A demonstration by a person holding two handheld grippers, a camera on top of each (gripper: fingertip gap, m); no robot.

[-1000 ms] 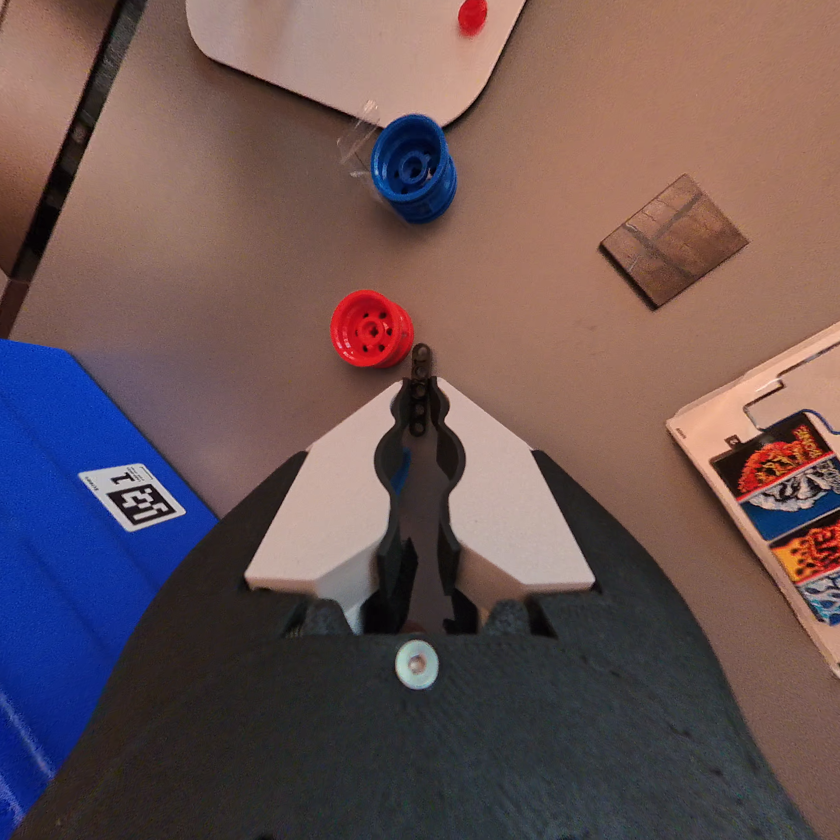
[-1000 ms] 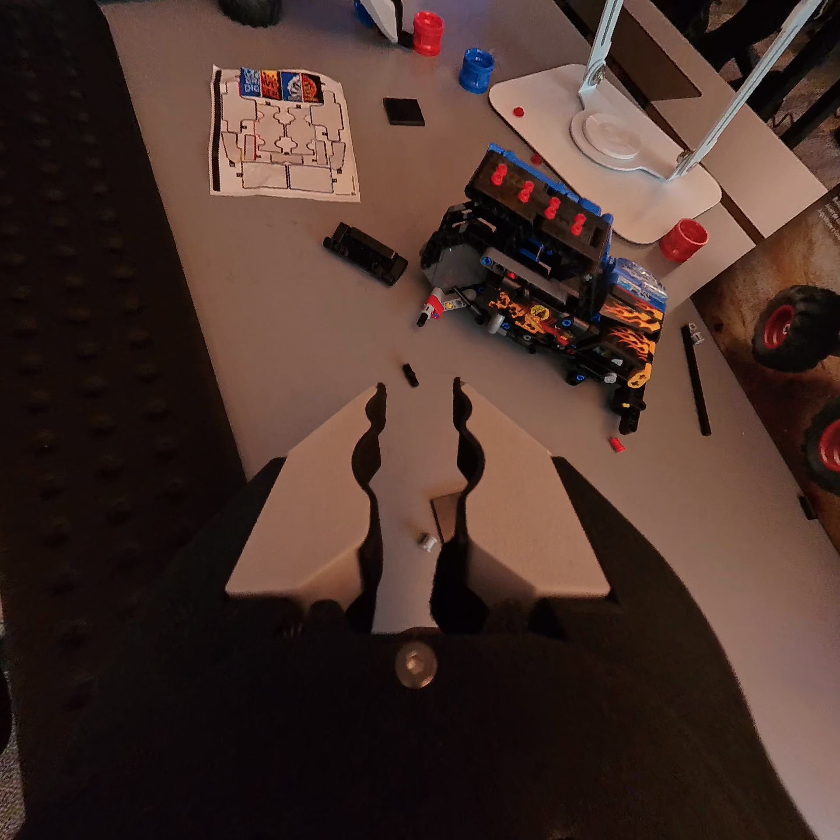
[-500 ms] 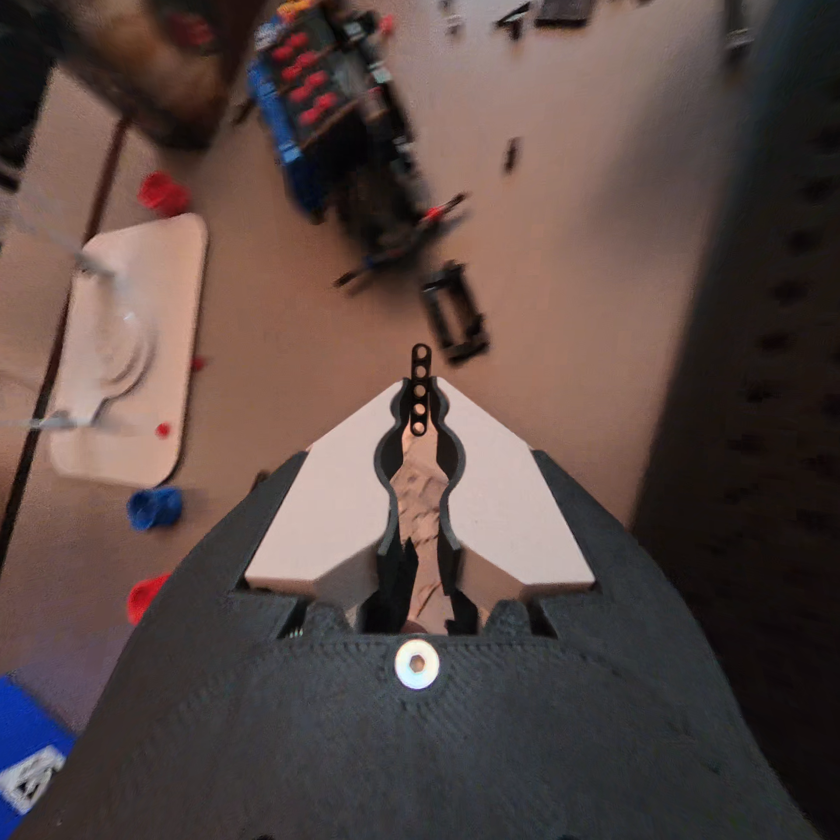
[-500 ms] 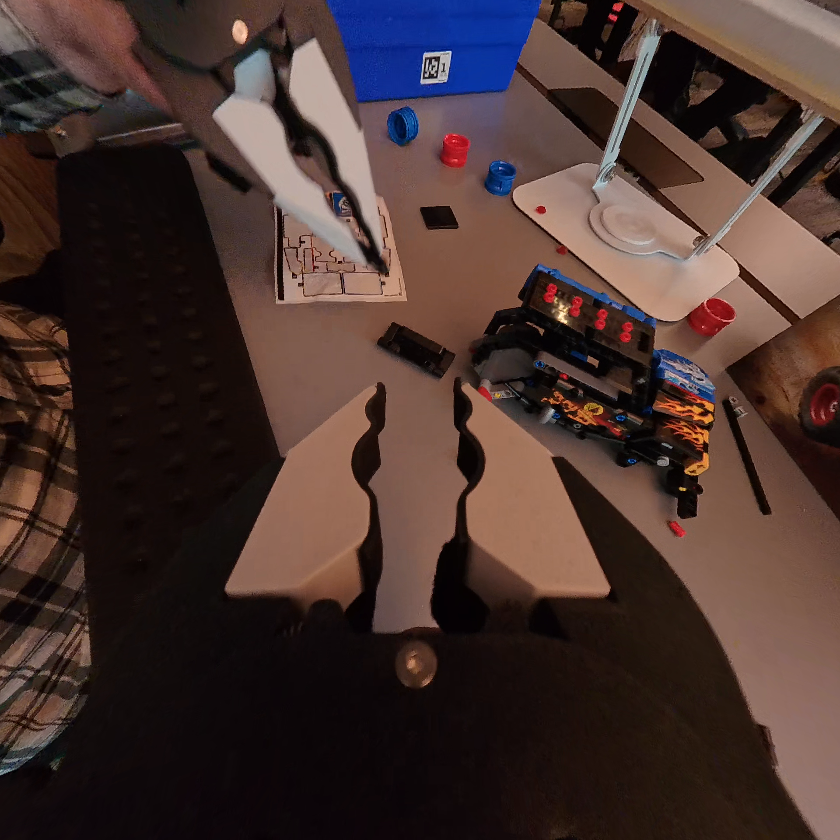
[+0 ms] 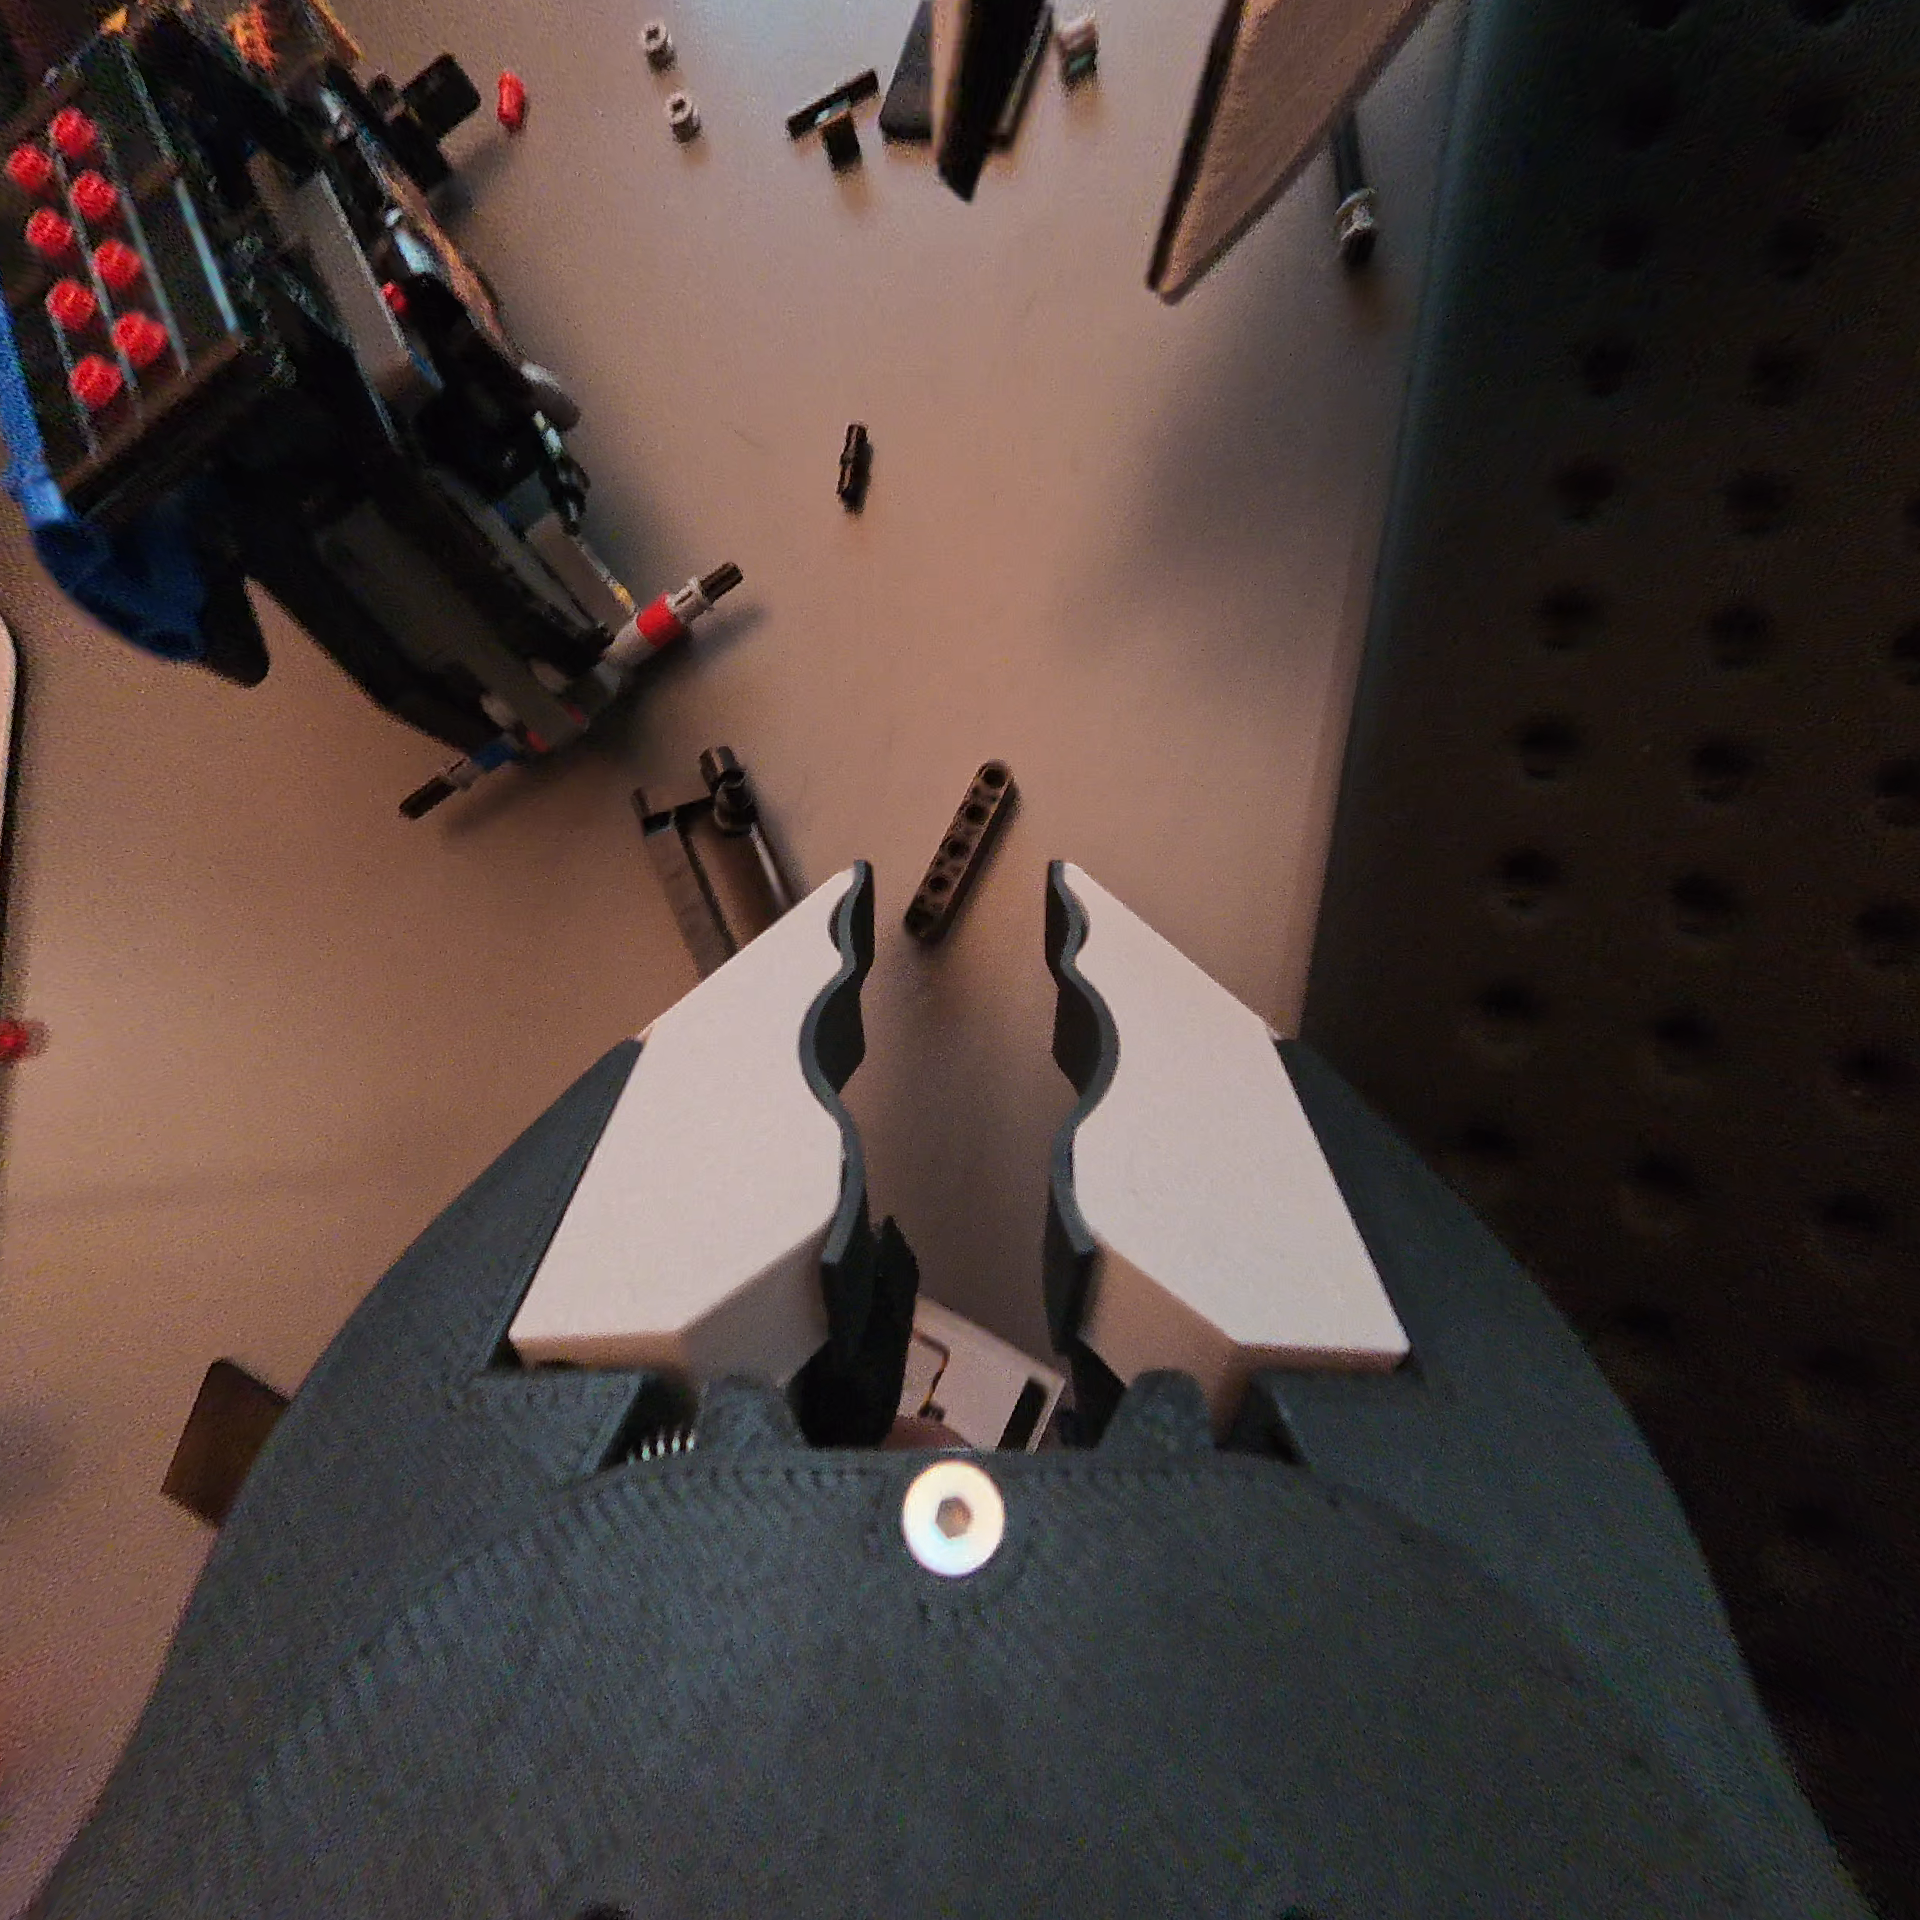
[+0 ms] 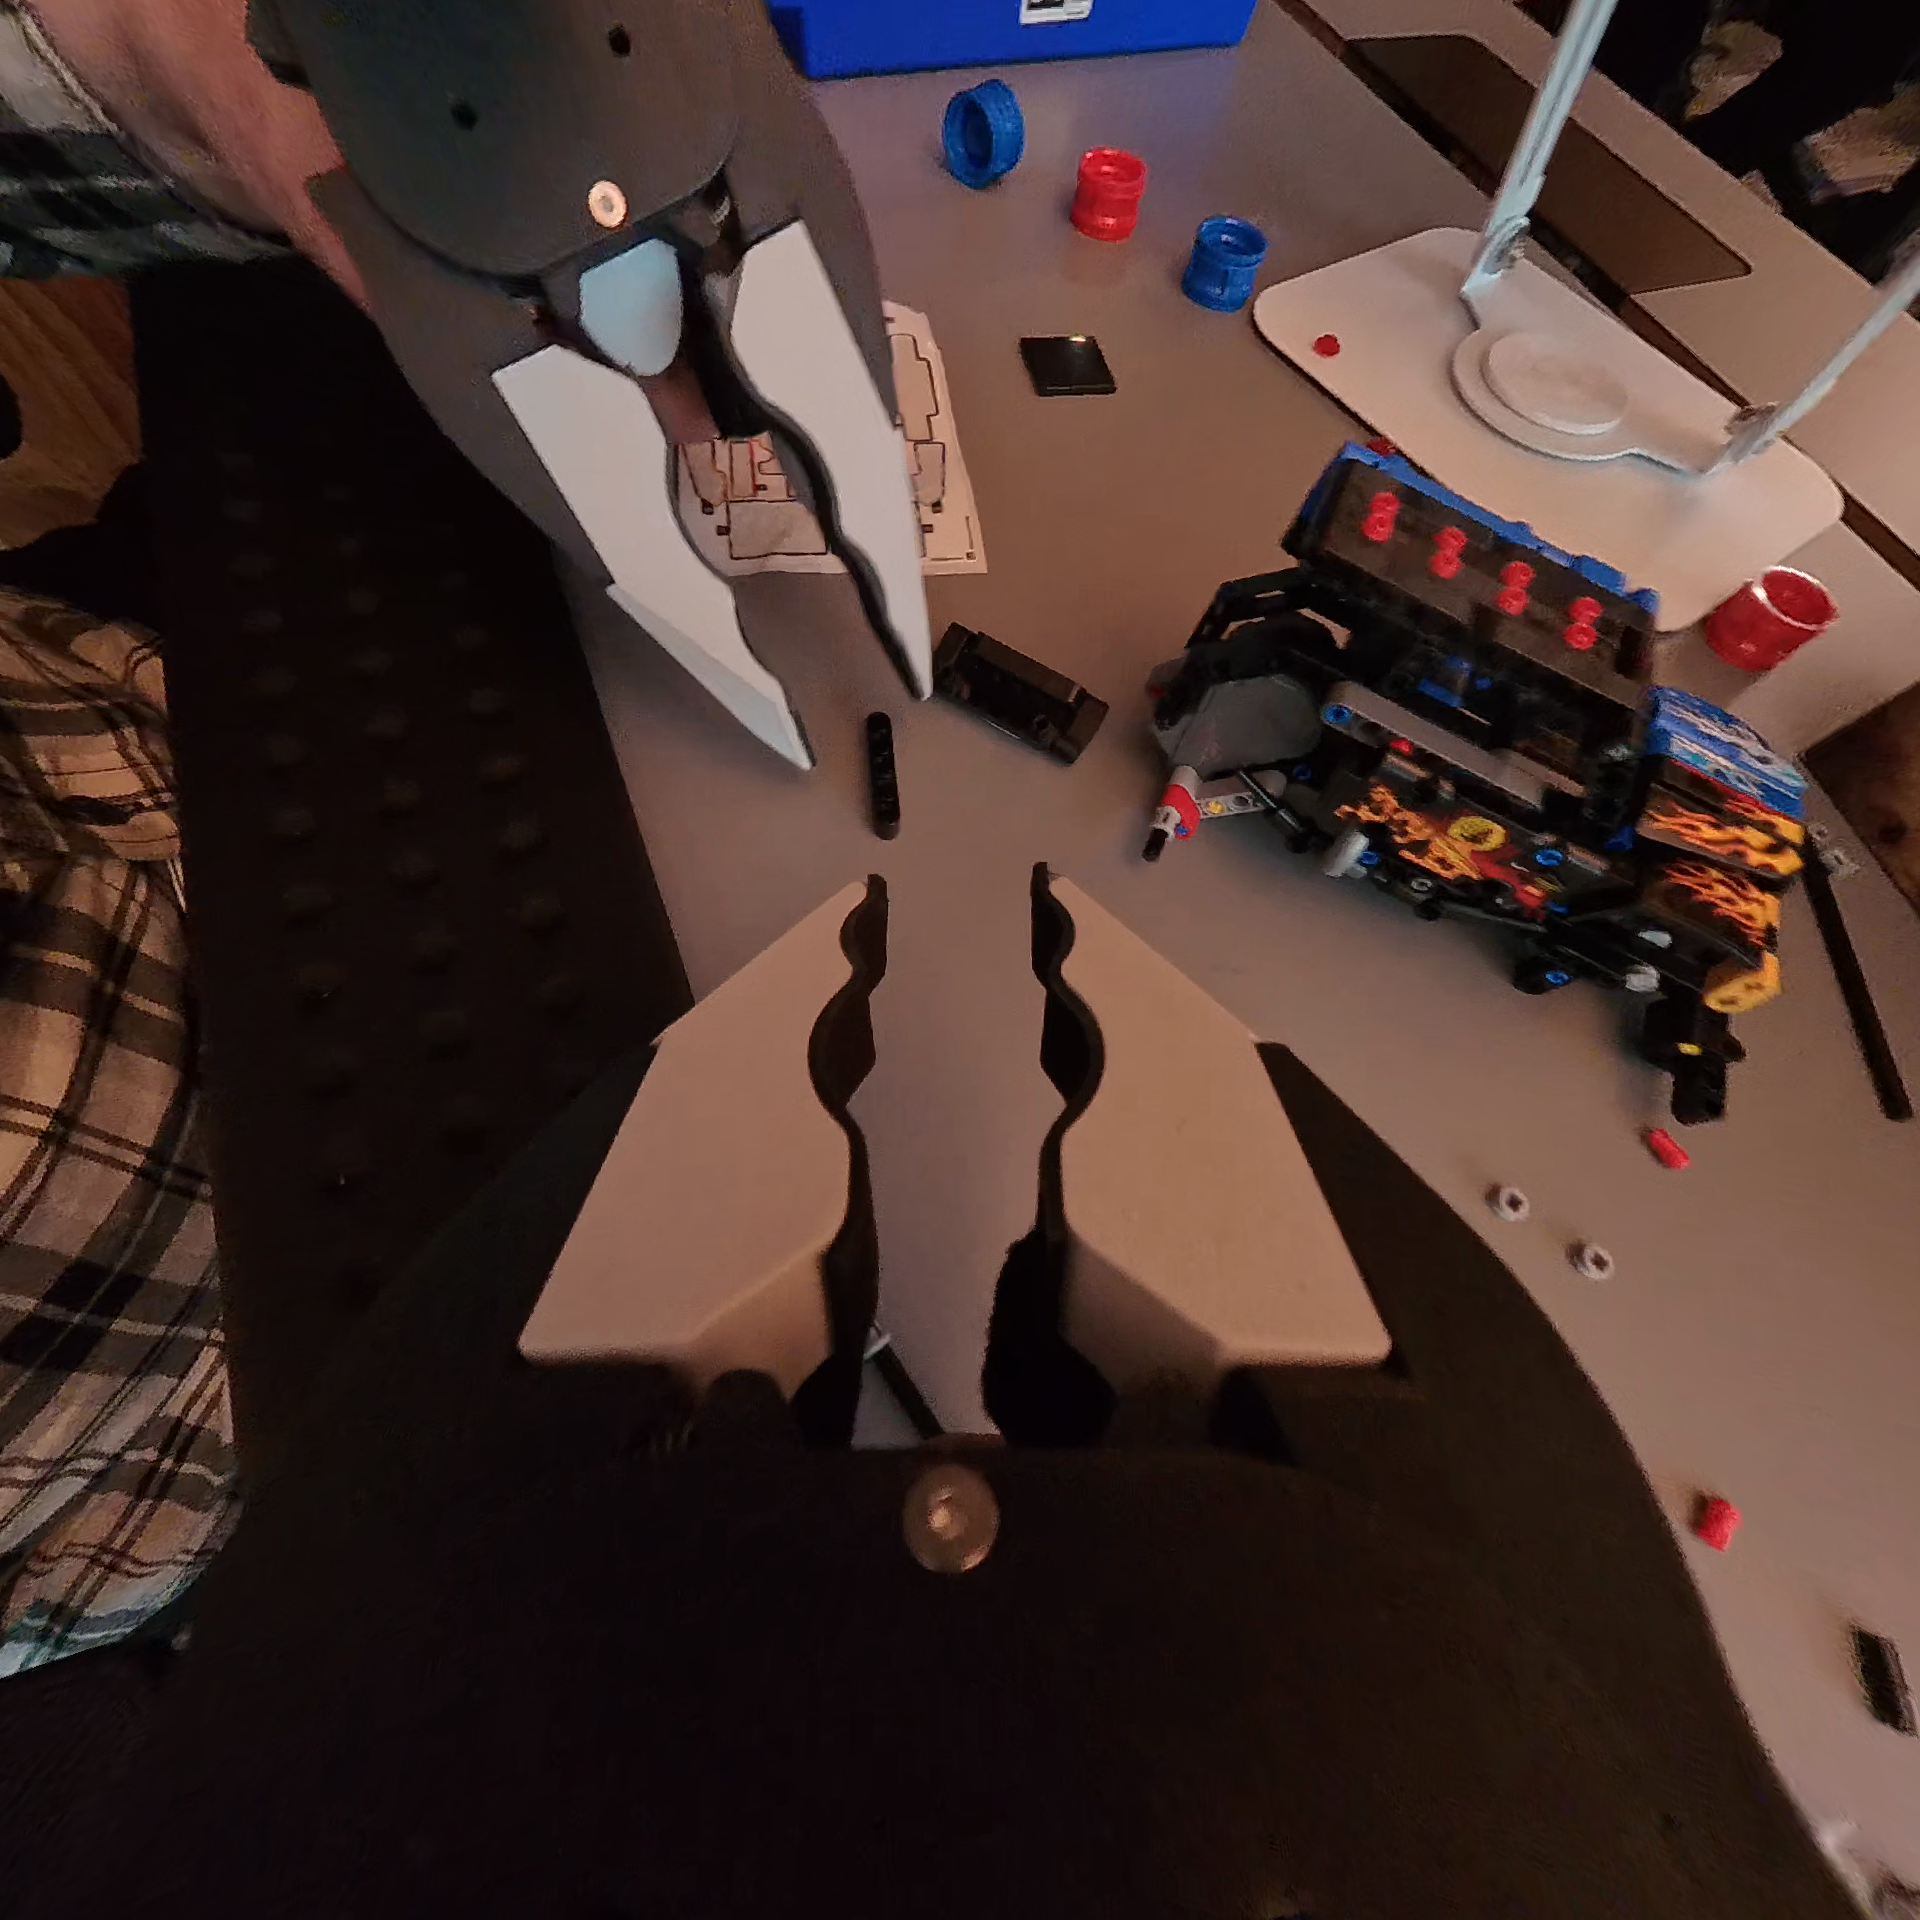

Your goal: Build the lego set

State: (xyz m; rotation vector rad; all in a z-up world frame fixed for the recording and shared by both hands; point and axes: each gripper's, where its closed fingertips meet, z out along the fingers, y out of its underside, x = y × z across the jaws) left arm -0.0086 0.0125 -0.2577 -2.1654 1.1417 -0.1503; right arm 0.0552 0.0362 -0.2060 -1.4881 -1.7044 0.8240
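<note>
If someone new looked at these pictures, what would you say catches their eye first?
Probably the half-built truck, black and blue with flame stickers and red studs on top, lying on the grey table. Next, the left tool, open and pointing down just behind a black holed beam that lies flat on the table. Red and blue wheel hubs dot the far side.

No writing is legible; the white label (image 6: 1049, 8) on the blue plastic bin (image 6: 997, 36) is cropped.
</note>
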